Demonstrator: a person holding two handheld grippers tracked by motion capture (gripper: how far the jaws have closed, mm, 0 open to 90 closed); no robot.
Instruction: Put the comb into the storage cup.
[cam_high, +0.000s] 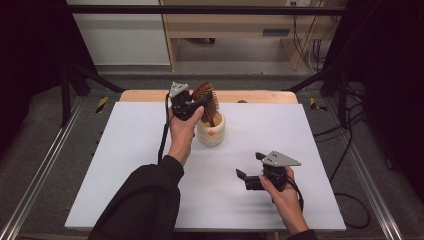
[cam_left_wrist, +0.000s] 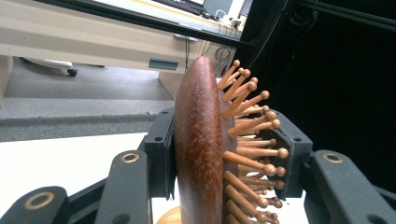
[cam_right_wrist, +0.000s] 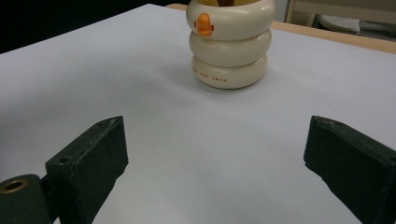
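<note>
Table (cam_high: 150, 165): one, white-topped, spanning the middle of the high view; flat and bare across its lower half, so a set-down would have room there.
Holder (cam_high: 210, 131): one cream pot built as stacked rings with a small orange mark on its front, standing upright just above the centre of the high view and at the top centre of the right gripper view (cam_right_wrist: 229, 44). It looks rigid and glazed-smooth, probably slippery to pinch; I judge it heavy enough to stay put, though a sideways tug on the brush could tip it.
Hairbrush (cam_high: 207, 100): one, dark reddish wood, upper centre of the high view, head up and lower end down inside the holder. In the left gripper view (cam_left_wrist: 201, 154) its rounded back faces left and its ball-tipped wooden pins point right. Stiff, light, polished on the back; the pins look like the fragile part.
Where to hold: across the head's edges, or lower on the handle, rather than on the pins.
Left hand-held gripper (cam_high: 192, 106): one, clamped on the hairbrush head, one jaw on the smooth back, the other against the pins.
Right hand-held gripper (cam_high: 250, 172): one, lower right of the high view, jaws spread wide, holding nothing, low over the table.
</note>
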